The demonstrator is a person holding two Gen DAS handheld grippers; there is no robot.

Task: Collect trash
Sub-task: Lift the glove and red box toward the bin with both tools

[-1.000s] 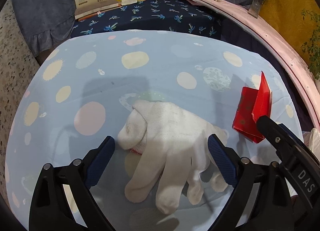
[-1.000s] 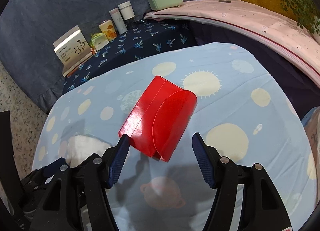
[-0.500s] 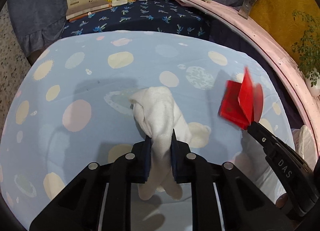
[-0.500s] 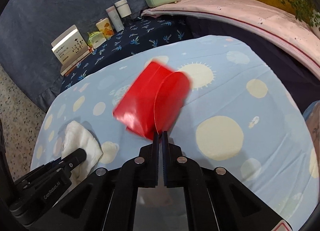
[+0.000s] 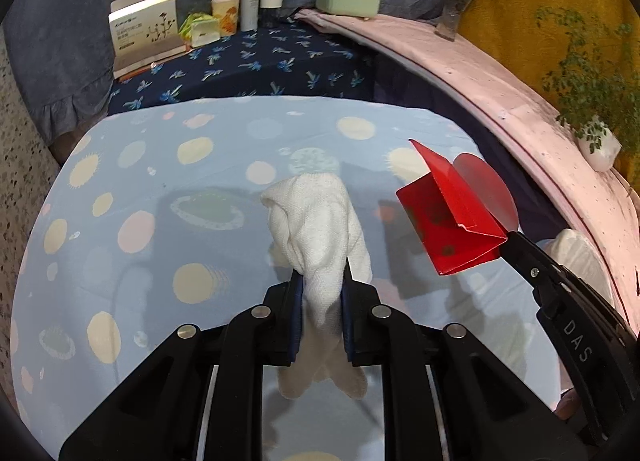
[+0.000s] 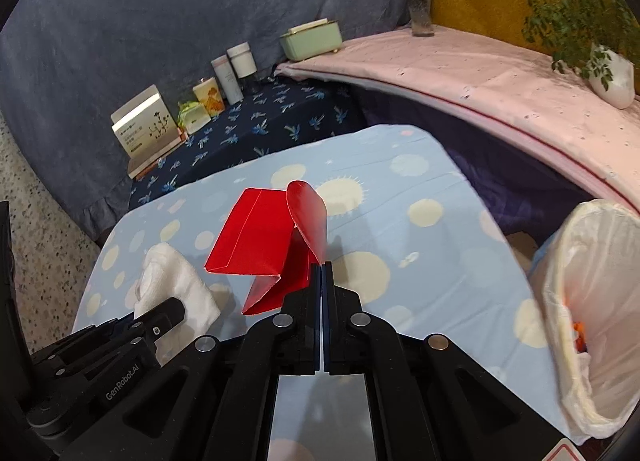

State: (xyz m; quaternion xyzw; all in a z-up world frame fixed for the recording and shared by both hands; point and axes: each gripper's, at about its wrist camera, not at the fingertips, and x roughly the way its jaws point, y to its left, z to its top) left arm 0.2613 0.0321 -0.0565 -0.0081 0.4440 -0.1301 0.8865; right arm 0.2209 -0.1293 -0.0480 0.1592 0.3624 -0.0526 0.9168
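Observation:
My left gripper (image 5: 322,281) is shut on a white cloth glove (image 5: 320,221) and holds it lifted above the light blue spotted tablecloth (image 5: 160,181). The glove also shows in the right wrist view (image 6: 176,281), low at the left. My right gripper (image 6: 322,267) is shut on the edge of an opened red paper box (image 6: 260,245), raised above the table. In the left wrist view the red box (image 5: 452,217) hangs at the right, at the tip of the right gripper (image 5: 510,239). A bin lined with a white plastic bag (image 6: 592,293) stands off the table's right edge.
A dark blue leaf-print surface (image 6: 256,125) lies behind the table with a white card box (image 6: 146,125), small packets, two cylindrical containers (image 6: 234,69) and a green box (image 6: 312,39). A pink-covered ledge (image 6: 480,77) with a flower vase and a potted plant (image 6: 612,73) runs along the right.
Both grippers closed, the left on the glove and the right on the red box. Both items have since been lifted off the tablecloth, and the bin has come into the right wrist view.

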